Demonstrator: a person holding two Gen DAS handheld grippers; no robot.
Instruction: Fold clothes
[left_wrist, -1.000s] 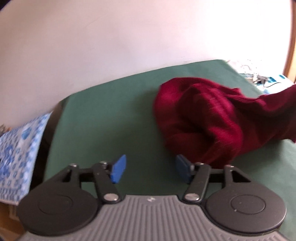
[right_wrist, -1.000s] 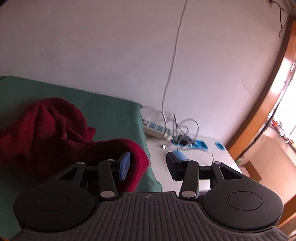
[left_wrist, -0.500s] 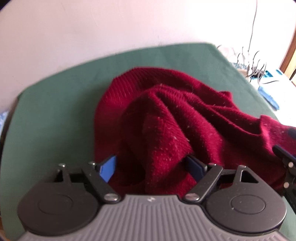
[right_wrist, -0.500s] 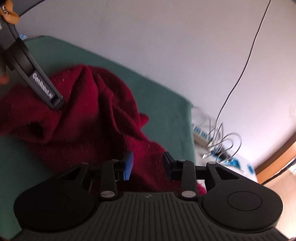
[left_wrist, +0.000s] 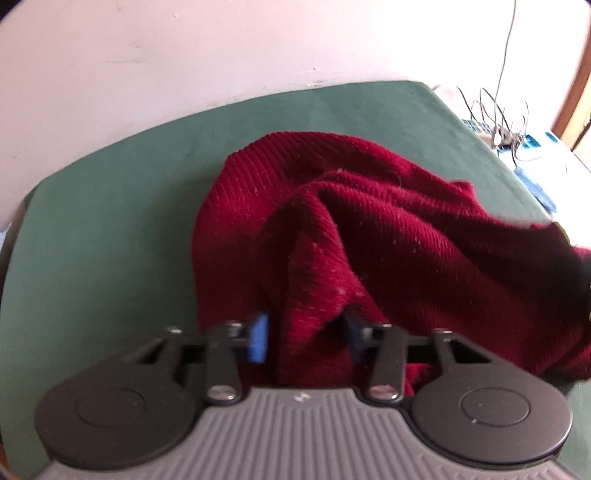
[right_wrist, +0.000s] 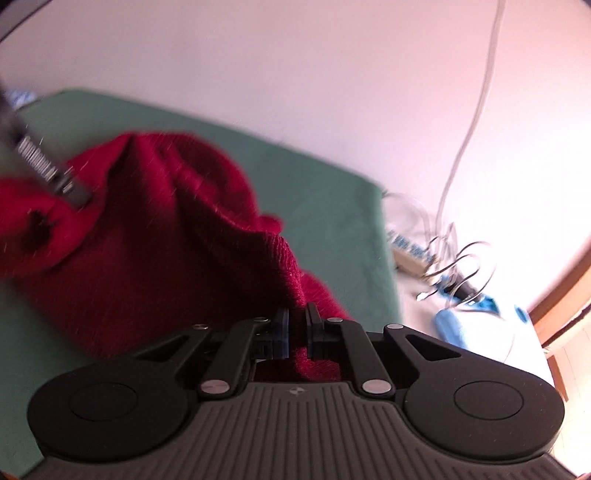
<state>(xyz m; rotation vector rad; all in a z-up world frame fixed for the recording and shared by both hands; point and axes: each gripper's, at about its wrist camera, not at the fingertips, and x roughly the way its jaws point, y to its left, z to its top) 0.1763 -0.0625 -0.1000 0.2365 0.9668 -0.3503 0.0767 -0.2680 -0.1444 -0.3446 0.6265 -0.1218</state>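
Changes first: a second ago the left gripper (left_wrist: 304, 338) sat over bare green cloth (left_wrist: 110, 236) with its jaws wide and the sweater (left_wrist: 369, 236) off to the right. Now it is down in the heap, jaws closing, a ridge of red knit standing up between the blue pads (left_wrist: 257, 338). The left pad shows a sliver of gap from the fabric, the right one is half buried, so whether they press yet I cannot tell. The right gripper (right_wrist: 297, 328) hung half spread at the sweater's (right_wrist: 155, 258) edge a second ago; now its jaws are closing too and nearly together, pinching a fold of the hem, the knit pulled up taut between them.

Count: one sweater, dark red, ribbed, crumpled in a mound on the green cloth (right_wrist: 325, 206), which covers the table up to the white wall (left_wrist: 184, 48). Two grippers, both in the garment, the left one's finger (right_wrist: 48, 173) showing at the far left of the right wrist view, sunk into the heap.

Writing: that finger carries white lettering, too blurred to read.

Further right, past the cloth's edge, one power strip (right_wrist: 410, 254) with a tangle of cables (right_wrist: 454, 251), one cord (right_wrist: 476, 110) running up the wall, and blue items (right_wrist: 448, 326) on the white top.
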